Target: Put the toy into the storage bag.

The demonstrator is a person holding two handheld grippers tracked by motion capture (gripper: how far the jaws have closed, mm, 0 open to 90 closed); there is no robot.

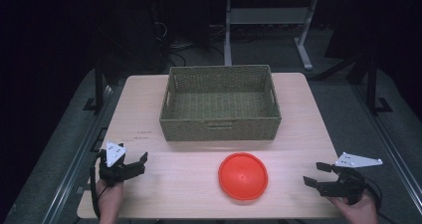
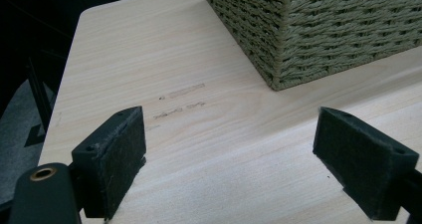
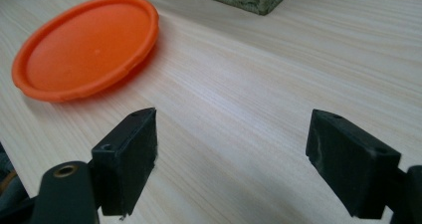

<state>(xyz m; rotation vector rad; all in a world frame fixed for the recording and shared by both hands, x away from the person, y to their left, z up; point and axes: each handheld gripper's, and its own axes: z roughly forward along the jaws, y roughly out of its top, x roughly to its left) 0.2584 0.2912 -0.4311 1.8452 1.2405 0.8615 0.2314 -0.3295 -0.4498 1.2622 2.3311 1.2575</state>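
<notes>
Since the orange plastic disc [image 1: 243,175] lying dome-up on the tabletop [image 1: 298,134] between both released tools, left tool [image 1: 137,164] and right tool [image 1: 316,173], before the wicker basket [image 1: 220,127], looks light, stiff and slick, its thin rim seems the best hold.

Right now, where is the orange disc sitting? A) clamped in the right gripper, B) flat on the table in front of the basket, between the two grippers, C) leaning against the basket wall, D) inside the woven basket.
B: the orange disc lies flat on the table, apart from the basket, with the left gripper and right gripper open on either side.
</notes>
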